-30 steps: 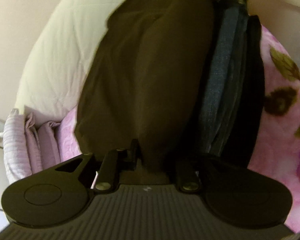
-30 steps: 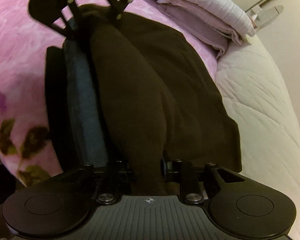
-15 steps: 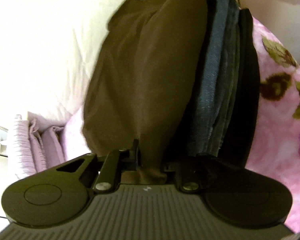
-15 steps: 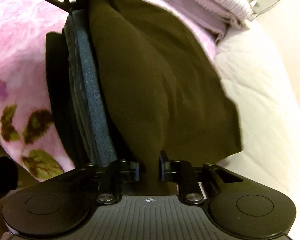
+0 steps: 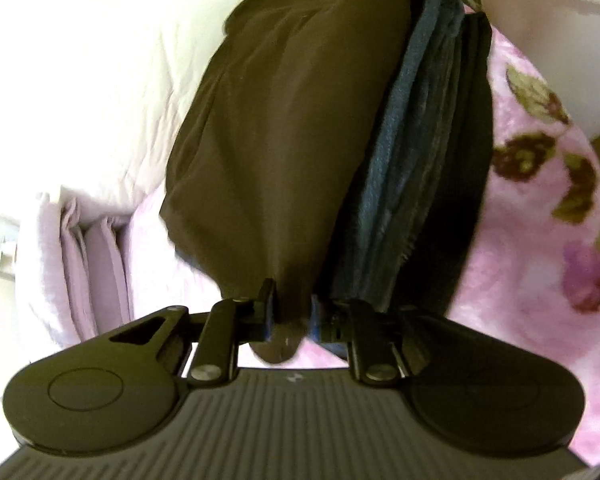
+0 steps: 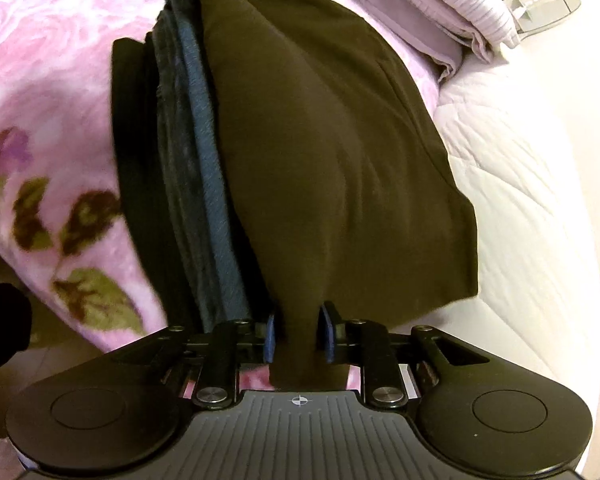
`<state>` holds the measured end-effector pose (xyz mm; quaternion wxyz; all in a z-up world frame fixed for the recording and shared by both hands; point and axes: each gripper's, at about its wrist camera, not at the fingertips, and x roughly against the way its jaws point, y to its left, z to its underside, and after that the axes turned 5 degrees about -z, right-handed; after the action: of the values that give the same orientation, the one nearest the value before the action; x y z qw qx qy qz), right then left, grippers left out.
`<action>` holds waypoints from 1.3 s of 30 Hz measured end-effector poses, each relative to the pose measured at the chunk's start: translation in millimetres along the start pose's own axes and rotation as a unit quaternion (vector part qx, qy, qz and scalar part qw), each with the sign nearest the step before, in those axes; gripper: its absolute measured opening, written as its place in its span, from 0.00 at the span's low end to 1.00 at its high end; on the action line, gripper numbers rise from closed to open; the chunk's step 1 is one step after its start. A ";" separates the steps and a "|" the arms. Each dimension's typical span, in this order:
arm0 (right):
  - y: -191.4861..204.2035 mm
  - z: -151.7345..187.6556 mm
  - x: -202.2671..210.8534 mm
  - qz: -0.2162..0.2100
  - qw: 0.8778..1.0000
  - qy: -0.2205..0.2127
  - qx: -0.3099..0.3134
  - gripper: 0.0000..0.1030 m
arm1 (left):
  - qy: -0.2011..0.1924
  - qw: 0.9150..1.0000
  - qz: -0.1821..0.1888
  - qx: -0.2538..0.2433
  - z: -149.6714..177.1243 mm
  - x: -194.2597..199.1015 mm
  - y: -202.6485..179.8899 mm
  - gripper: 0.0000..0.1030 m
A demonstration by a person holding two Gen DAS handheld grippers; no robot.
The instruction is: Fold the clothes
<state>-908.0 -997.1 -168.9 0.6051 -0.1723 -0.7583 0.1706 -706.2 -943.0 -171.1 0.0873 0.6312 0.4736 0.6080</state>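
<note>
A dark brown garment (image 5: 284,132) (image 6: 324,152) hangs stretched between my two grippers above the bed. My left gripper (image 5: 292,312) is shut on one end of it, the cloth bunched between the blue pads. My right gripper (image 6: 298,336) is shut on the opposite end in the same way. Under the brown cloth lies a pile of folded clothes: blue denim (image 5: 404,184) (image 6: 204,168) on a black piece (image 5: 468,184) (image 6: 134,152). Each gripper appears as a dark shape at the top edge of the other's view.
A pink floral blanket (image 5: 548,216) (image 6: 48,92) covers this side of the bed. A white quilt (image 5: 92,80) (image 6: 528,200) lies beyond it. Folded lilac bedding (image 5: 72,264) (image 6: 452,12) sits at the blanket's edge. A dark object (image 6: 0,328) shows by the floor.
Both grippers have drawn further apart, so the brown garment is pulled longer and tauter, and its free edge has swung over the white quilt.
</note>
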 end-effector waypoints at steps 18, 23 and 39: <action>-13.6 37.0 88.4 -0.081 0.877 -0.056 -0.471 0.70 | 0.067 0.878 0.086 0.466 3.2 80.9 53.9 0.63; 5.3 37.6 126.4 -0.072 0.825 -0.068 -0.556 0.73 | 0.062 0.878 0.095 0.466 12.9 111.3 46.4 0.67; 53.8 -17.3 225.1 -0.052 0.805 -0.112 -0.580 0.74 | 0.044 0.870 0.114 0.477 21.8 190.8 31.4 0.68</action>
<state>-935.0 -843.4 2.9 0.3111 -0.4311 -0.7865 -0.3144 -708.1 -815.3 -24.3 -0.3150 0.6183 0.6344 0.3406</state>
